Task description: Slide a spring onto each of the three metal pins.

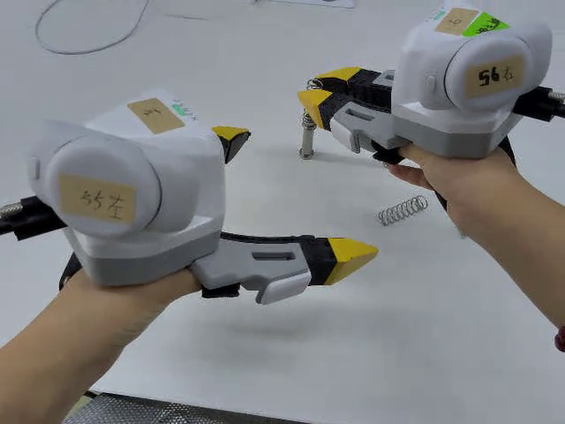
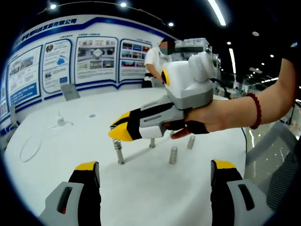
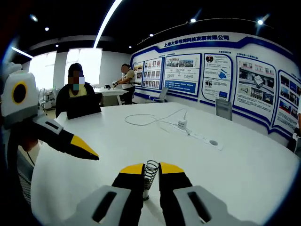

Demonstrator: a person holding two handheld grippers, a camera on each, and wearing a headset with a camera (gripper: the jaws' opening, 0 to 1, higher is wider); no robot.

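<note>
My right gripper (image 1: 314,92) is shut on a small steel spring (image 3: 150,172), held between its yellow tips (image 3: 151,165) over an upright metal pin (image 1: 306,140). In the left gripper view the right gripper (image 2: 117,133) has the spring's coils around that pin's (image 2: 119,153) top. Other short pins (image 2: 173,155) (image 2: 191,142) stand on the white table just beyond it. A second spring (image 1: 403,210) lies loose on the table below the right hand. My left gripper (image 1: 291,194) hovers nearer me, jaws wide open and empty (image 2: 155,169).
A white cable loop (image 1: 88,35) lies at the far left of the table. A power socket with its cord (image 3: 181,124) sits further out. The table's near edge (image 1: 265,408) runs along the bottom. People stand and sit beyond the table.
</note>
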